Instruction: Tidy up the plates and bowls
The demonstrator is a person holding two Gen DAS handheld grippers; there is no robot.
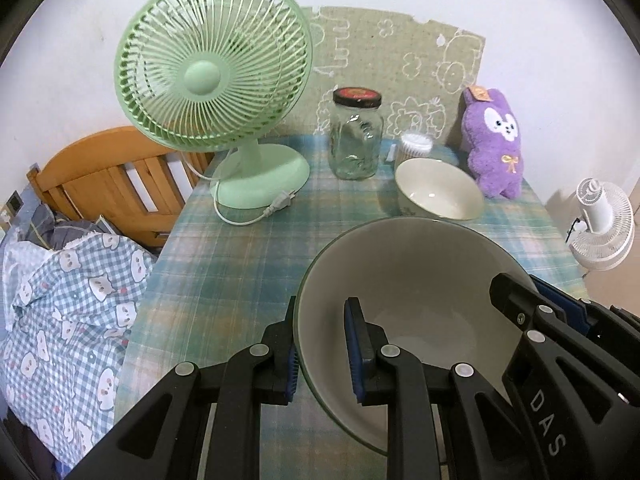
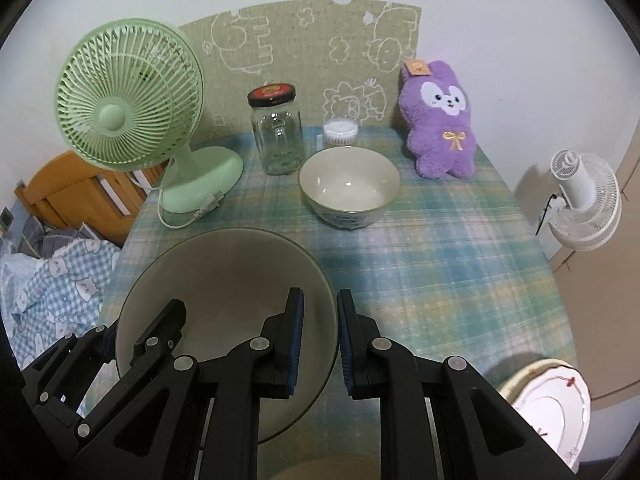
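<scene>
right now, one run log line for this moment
phase: bowl grasp | left gripper: open, straddling grey bowl rim | right gripper: open, straddling opposite rim | white bowl: untouched

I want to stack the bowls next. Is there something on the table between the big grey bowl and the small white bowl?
Nothing visible: only bare checked tablecloth lies between the big grey bowl and the small white bowl. The glass jar stands off to the left.

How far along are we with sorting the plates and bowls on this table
Nothing looks stacked yet. In hand: the left gripper and right gripper each straddle opposite rims of the large grey bowl, jaws not closed on it. Left to do: the small white bowl sits alone by the glass jar, and the white plate lies apart at the table's near right edge.
</scene>
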